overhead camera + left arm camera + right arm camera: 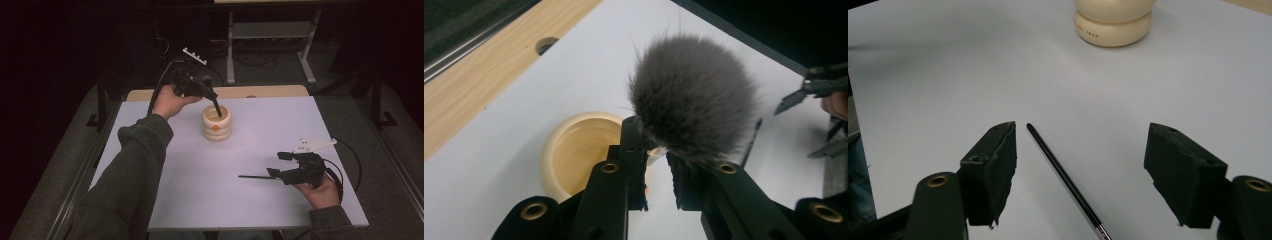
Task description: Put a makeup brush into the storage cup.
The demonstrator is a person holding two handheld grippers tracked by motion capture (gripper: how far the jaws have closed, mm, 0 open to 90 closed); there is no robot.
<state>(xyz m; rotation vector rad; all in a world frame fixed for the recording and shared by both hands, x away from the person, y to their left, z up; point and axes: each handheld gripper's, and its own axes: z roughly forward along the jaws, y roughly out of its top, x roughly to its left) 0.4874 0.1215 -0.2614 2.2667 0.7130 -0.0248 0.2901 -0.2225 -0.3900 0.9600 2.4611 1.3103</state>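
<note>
In the high view, the left gripper (216, 104) at upper centre holds one fluffy grey makeup brush (218, 108), handle tilted down into the single cream ribbed ceramic pot (217, 123).

In the left gripper view, narrow jaws clamp that brush (691, 97), bristles up.

In the right gripper view, the right gripper (1080, 170) gapes wide around one thin black stick (1063, 178) lying diagonally.

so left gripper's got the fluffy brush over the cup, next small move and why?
Probably lower it a little and open: the left gripper is shut on the brush, handle already dipping into the cream cup, bristles up. The right gripper is open.
</note>
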